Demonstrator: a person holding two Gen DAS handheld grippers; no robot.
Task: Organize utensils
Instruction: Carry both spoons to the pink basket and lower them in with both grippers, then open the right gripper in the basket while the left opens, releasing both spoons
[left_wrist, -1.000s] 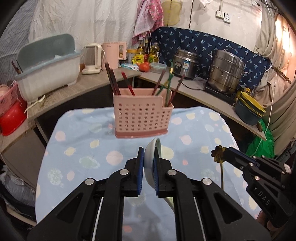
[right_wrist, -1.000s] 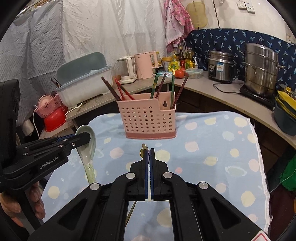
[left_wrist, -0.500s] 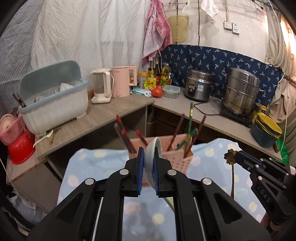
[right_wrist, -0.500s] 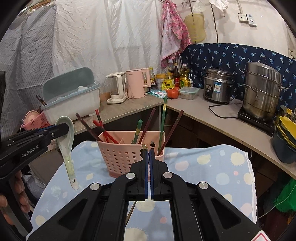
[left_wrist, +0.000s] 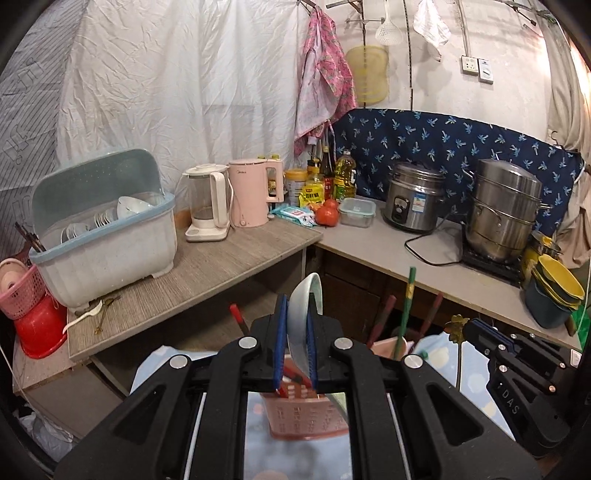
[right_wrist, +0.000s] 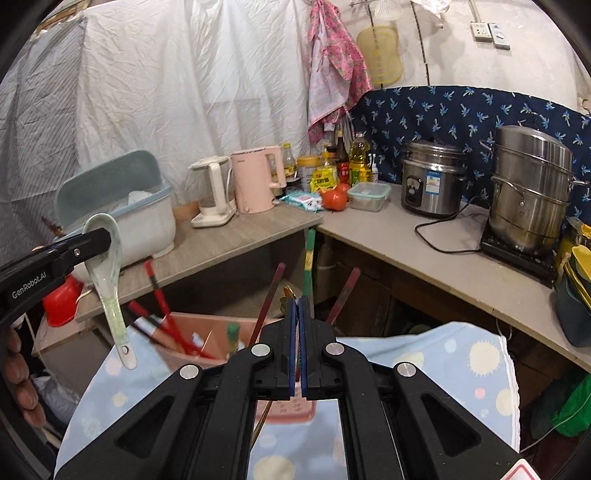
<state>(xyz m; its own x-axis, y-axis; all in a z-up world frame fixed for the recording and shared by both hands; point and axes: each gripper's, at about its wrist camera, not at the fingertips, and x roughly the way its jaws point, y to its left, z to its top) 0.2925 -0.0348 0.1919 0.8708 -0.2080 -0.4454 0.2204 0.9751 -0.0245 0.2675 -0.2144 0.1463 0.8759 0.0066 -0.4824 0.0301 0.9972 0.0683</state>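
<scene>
My left gripper (left_wrist: 297, 312) is shut on the bowl of a pale green ceramic spoon (left_wrist: 303, 317). In the right wrist view that spoon (right_wrist: 109, 280) hangs handle-down from the left gripper (right_wrist: 98, 236), above and left of the pink perforated holder (right_wrist: 214, 316). My right gripper (right_wrist: 297, 306) is shut on a thin brass spoon (right_wrist: 287, 293) with a flower-shaped end (left_wrist: 456, 328). Its stem hangs below the jaws. The pink holder (left_wrist: 306, 417) stands on the dotted blue cloth right under both grippers. It holds several red, brown and green chopsticks (right_wrist: 308, 258).
An L-shaped counter runs behind the table. It carries a covered dish rack (left_wrist: 107, 236), two kettles (left_wrist: 247, 195), bottles, a rice cooker (left_wrist: 413, 199) and a steel steamer pot (left_wrist: 506, 206). Stacked bowls (left_wrist: 554, 291) sit at far right and a red basin (left_wrist: 37, 328) at left.
Both grippers have risen and moved forward over the table with their spoons. The pink holder has dropped from mid-view to just beneath the jaws. Neither grip has changed.
</scene>
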